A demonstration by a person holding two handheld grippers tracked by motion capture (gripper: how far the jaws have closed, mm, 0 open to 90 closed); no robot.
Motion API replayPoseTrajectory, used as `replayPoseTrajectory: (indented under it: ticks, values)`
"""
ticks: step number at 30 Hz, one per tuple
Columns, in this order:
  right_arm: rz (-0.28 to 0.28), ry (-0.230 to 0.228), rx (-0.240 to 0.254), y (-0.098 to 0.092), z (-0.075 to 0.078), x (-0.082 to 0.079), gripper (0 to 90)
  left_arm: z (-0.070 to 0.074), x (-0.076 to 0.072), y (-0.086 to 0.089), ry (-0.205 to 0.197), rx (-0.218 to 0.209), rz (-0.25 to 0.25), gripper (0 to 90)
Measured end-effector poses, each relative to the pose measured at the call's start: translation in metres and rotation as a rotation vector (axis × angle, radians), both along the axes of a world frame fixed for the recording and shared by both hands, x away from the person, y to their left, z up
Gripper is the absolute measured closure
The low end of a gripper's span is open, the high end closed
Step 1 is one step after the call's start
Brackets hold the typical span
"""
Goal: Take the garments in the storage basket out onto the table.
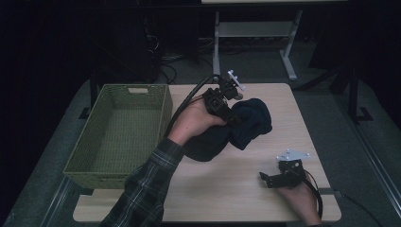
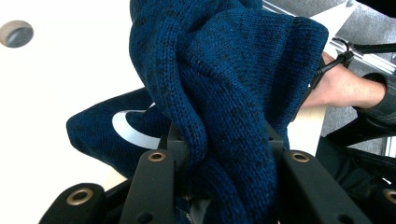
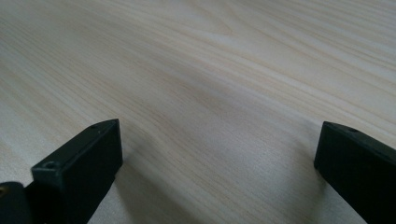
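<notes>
A dark blue knitted garment (image 1: pixel 239 127) lies bunched on the middle of the wooden table (image 1: pixel 222 189). My left gripper (image 1: pixel 232 119) is shut on a fold of it, and the cloth is lifted at that spot. In the left gripper view the blue knit (image 2: pixel 229 93) hangs between the black jaws and covers their tips. My right gripper (image 1: pixel 265 178) rests low near the table's front right, apart from the garment. Its jaws stand wide open over bare wood (image 3: pixel 210 93), with nothing between them.
A green woven basket (image 1: pixel 80 161) stands empty on the table's left side, close to the left forearm in its plaid sleeve (image 1: pixel 146 189). Behind the table are a white desk frame (image 1: pixel 288 56) and cables on the dark floor.
</notes>
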State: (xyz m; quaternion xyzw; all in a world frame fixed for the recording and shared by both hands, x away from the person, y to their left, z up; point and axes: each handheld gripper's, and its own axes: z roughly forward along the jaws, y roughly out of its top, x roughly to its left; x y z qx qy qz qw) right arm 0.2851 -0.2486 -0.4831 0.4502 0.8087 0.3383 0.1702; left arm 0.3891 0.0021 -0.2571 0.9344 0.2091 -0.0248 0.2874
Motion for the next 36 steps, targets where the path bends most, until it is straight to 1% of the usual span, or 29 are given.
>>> replayPoseTrajectory:
  ticks: [1,5,7,11,14,15,19,22,23,25,29,33,35,36]
  values:
    - [0.000,0.000,0.000,0.000,0.000,0.000,0.7,-0.002,0.001,-0.001,0.001,0.005,-0.009,67.4]
    - [0.000,0.000,0.000,0.000,0.000,0.000,0.6,-0.015,0.002,-0.009,0.026,-0.010,-0.009,67.4]
    - [0.000,0.000,-0.001,0.000,0.000,0.000,0.7,-0.021,0.003,-0.013,0.036,-0.010,-0.018,67.3]
    - [0.000,0.000,0.003,0.000,0.000,0.000,0.7,-0.036,0.005,-0.020,0.057,-0.015,-0.027,67.3]
    - [0.000,0.001,0.002,0.000,0.000,0.000,0.6,-0.047,0.008,-0.024,0.071,-0.008,-0.040,67.4]
    - [0.000,0.002,0.002,0.000,0.000,0.000,0.7,-0.051,0.009,-0.025,0.078,-0.014,-0.037,67.3]
    - [0.002,0.001,0.002,0.000,0.000,0.000,0.6,-0.067,0.015,-0.028,0.090,-0.020,-0.035,67.2]
    - [0.005,-0.002,0.001,0.000,0.000,0.000,0.7,-0.077,0.019,-0.029,0.095,-0.014,-0.035,67.1]
    - [0.004,-0.001,0.002,0.000,0.000,0.000,0.6,-0.081,0.021,-0.029,0.100,-0.006,-0.038,67.0]
    - [0.006,0.000,-0.001,0.000,0.000,0.000,0.7,-0.087,0.023,-0.030,0.098,-0.002,-0.035,66.8]
    - [0.002,0.004,0.001,0.000,0.000,0.000,0.7,-0.100,0.029,-0.030,0.106,0.000,-0.030,66.6]
    - [0.002,0.004,0.001,0.000,0.000,0.000,0.7,-0.111,0.036,-0.028,0.121,-0.007,-0.021,66.4]
    - [0.001,0.005,0.002,0.000,0.000,0.000,0.7,-0.116,0.039,-0.027,0.131,-0.027,-0.009,66.3]
    - [0.001,0.005,0.002,0.000,0.000,0.000,0.6,-0.117,0.041,-0.026,0.133,-0.028,-0.011,66.3]
